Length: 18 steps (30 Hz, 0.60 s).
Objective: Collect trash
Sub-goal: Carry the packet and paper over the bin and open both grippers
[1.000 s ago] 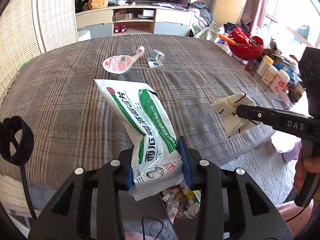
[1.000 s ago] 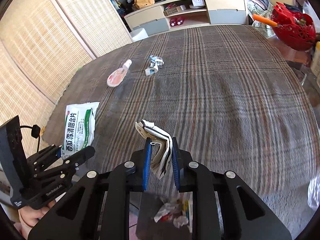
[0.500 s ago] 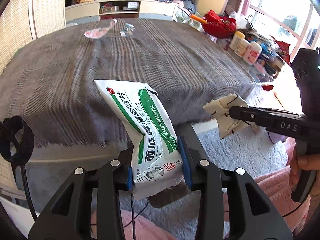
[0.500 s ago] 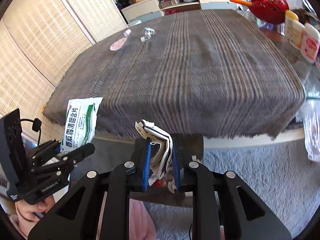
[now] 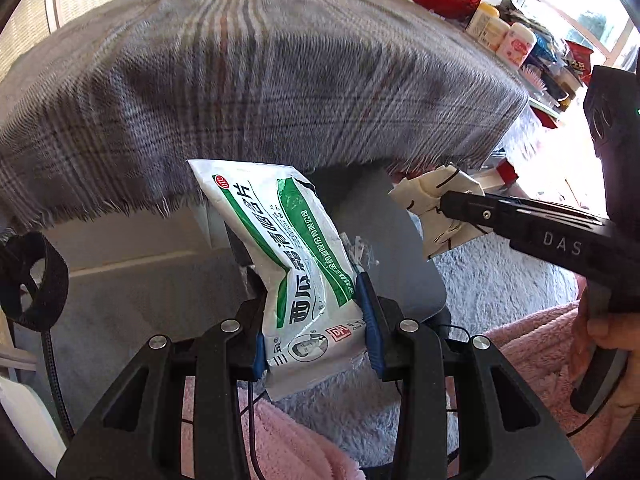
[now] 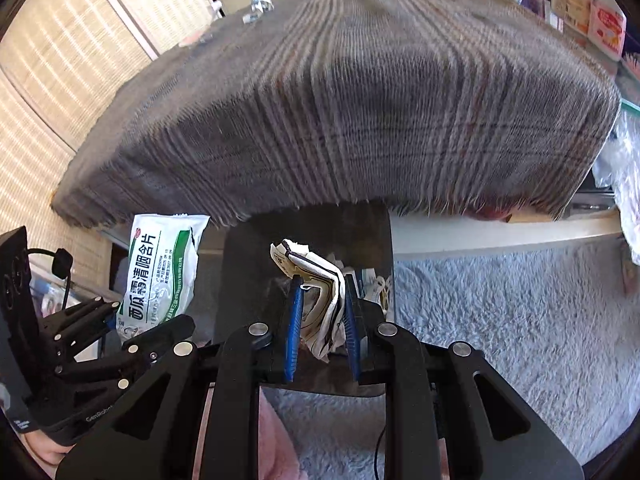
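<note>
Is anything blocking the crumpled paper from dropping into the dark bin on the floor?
Nothing visible does. The right gripper holds the crumpled paper right over the open dark bin, which already has scraps in it. The green-and-white packet in the left gripper hangs off to the side.

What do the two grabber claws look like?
Both are black plastic with silver screws and blue pads inside the fingers. The left gripper has a thin black cable beside it. The right gripper has "DAS" in pale letters along its side. A bare hand holds its handle.
</note>
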Each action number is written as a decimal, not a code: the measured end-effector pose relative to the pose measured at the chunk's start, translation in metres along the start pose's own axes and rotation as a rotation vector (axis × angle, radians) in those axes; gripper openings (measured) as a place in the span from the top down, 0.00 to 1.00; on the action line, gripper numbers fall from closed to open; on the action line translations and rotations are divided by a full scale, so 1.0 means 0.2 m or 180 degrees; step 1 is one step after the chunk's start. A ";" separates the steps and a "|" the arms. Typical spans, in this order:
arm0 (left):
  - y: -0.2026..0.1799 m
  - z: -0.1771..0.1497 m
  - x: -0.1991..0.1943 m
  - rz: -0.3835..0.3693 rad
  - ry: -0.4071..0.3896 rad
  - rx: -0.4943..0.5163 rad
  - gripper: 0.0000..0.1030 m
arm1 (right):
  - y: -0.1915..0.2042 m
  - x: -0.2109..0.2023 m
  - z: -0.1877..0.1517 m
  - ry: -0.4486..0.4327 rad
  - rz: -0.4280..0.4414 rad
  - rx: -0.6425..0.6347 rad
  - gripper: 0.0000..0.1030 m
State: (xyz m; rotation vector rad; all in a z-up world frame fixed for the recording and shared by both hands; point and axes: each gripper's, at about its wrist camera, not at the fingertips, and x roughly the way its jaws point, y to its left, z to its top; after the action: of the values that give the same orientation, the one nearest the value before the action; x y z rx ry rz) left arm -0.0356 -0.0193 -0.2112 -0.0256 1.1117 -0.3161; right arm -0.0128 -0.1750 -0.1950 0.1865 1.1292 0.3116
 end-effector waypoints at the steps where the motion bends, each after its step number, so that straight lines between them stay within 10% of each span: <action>1: 0.00 0.00 0.02 -0.0001 0.0030 -0.0004 0.65 | 0.00 0.02 -0.01 0.0011 -0.0013 -0.0001 0.80; 18: 0.05 0.01 0.19 -0.0104 0.0225 -0.0164 0.61 | 0.02 0.09 0.02 -0.0097 -0.0058 0.0039 0.71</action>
State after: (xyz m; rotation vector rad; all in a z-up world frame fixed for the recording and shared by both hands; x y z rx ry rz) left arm -0.0172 -0.0200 -0.2450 -0.0789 1.1905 -0.3196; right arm -0.0034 -0.1659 -0.2078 0.1910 1.1024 0.2848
